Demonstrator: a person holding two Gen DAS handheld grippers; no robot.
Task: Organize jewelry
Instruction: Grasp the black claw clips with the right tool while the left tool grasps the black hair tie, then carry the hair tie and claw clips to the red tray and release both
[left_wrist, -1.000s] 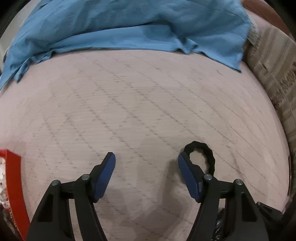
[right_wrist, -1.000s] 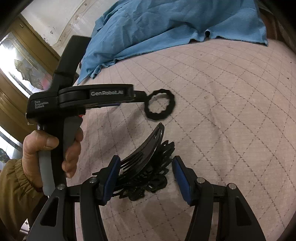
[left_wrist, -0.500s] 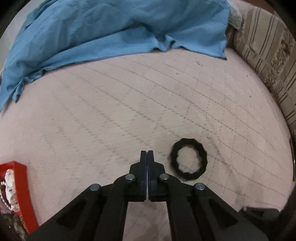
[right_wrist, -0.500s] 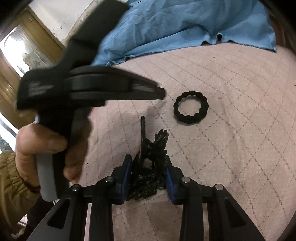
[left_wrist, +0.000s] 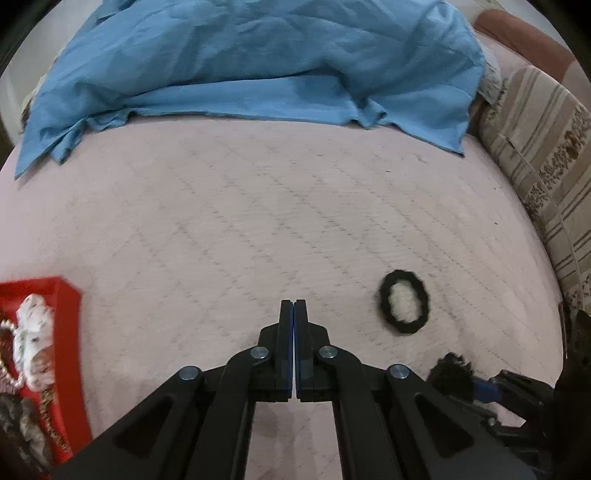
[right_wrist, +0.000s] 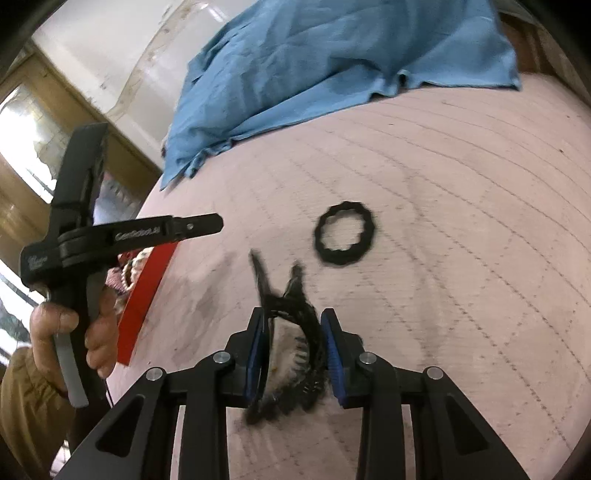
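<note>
A black scalloped ring (left_wrist: 405, 302) lies flat on the pink quilted cover (left_wrist: 240, 221), to the right of my left gripper (left_wrist: 293, 306), which is shut with nothing in it and hangs above the cover. In the right wrist view the ring (right_wrist: 345, 233) lies beyond my right gripper (right_wrist: 292, 314). Its jaws are closing on a black toothed hair clip (right_wrist: 291, 299), and both pads touch the clip, which stands up off the cover. A person's hand (right_wrist: 66, 328) holds the left gripper (right_wrist: 218, 223) at the left.
A red tray (left_wrist: 70, 332) with beads and a white ornament sits at the left edge, also the red tray (right_wrist: 146, 295) under the left gripper. A rumpled blue cloth (left_wrist: 258, 66) covers the far side. A striped cushion (left_wrist: 546, 177) borders the right.
My left gripper shut on nothing, then drew back and up from the ring, which stayed on the cover. My right jaws closed in on the hair clip, which tipped upright between them.
</note>
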